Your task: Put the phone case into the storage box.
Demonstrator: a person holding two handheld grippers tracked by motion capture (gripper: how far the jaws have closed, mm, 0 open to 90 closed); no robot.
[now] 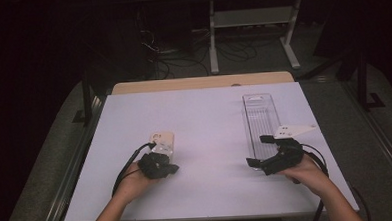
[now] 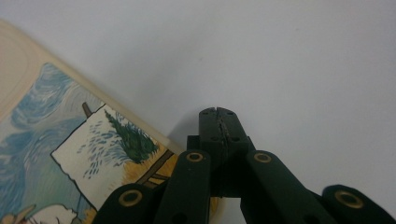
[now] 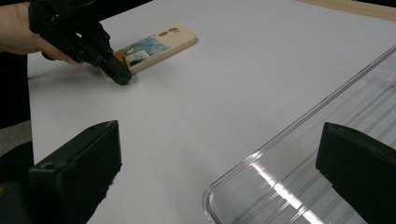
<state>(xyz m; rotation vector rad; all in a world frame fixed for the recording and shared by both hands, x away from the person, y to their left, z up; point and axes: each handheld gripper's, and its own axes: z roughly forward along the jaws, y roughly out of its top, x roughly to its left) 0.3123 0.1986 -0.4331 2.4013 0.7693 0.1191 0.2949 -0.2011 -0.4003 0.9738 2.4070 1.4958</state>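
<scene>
Lying flat on the bench well left of the clear tray (image 1: 260, 118), the thin, stiff, slippery phone case (image 1: 162, 141) needed an edge grip; left hand-held gripper (image 1: 172, 167) pinched shut beside it, empty.

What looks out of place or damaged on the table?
Nothing stands out. The phone case lies flat and whole beside the shut left hand-held gripper, and the clear tray sits upright, unbroken, on the white table.
</scene>
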